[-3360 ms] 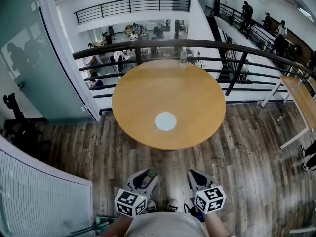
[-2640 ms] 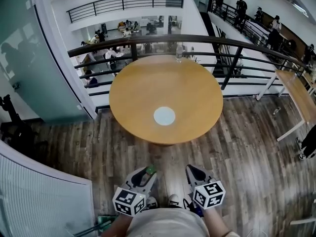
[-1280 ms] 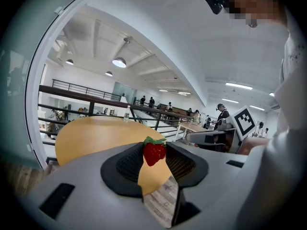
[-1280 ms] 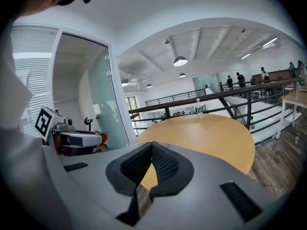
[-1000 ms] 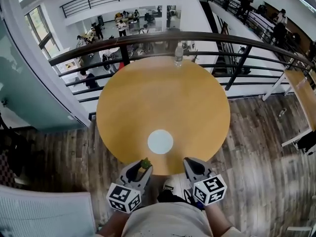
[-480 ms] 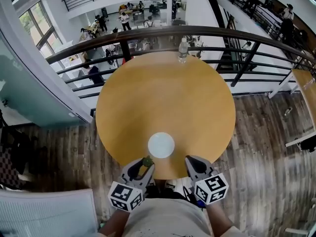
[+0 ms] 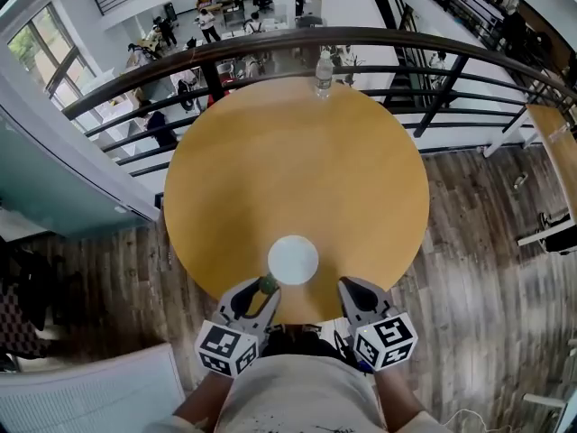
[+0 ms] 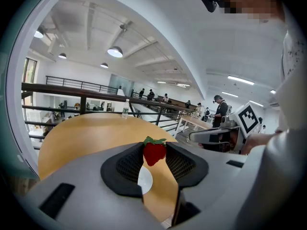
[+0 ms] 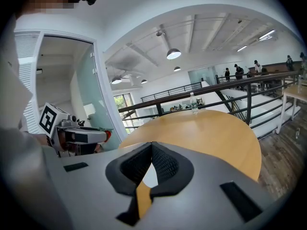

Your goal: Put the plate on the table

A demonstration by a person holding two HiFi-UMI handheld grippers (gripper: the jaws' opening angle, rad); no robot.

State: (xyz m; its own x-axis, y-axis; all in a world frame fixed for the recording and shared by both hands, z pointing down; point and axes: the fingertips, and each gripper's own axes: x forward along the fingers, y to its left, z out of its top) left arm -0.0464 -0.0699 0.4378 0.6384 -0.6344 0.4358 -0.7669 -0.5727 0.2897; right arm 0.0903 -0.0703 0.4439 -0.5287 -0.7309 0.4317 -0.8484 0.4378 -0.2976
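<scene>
Plate (image 7: 293, 260) sitting flat on table (image 7: 297, 142), near its front edge | L gripper (image 7: 260, 289) clamping strawberry (image 8: 154, 152) at tips, hovering just beside plate | R gripper (image 9: 151, 144) pinching shut, empty | prob best: keeping squeeze light, lowering berry slowly over plate ctr

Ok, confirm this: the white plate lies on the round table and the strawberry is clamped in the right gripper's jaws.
Wrong gripper. The strawberry is clamped in the left gripper's jaws, as the left gripper view shows; the right gripper's jaws hold nothing. The white plate does lie on the round table.
</scene>
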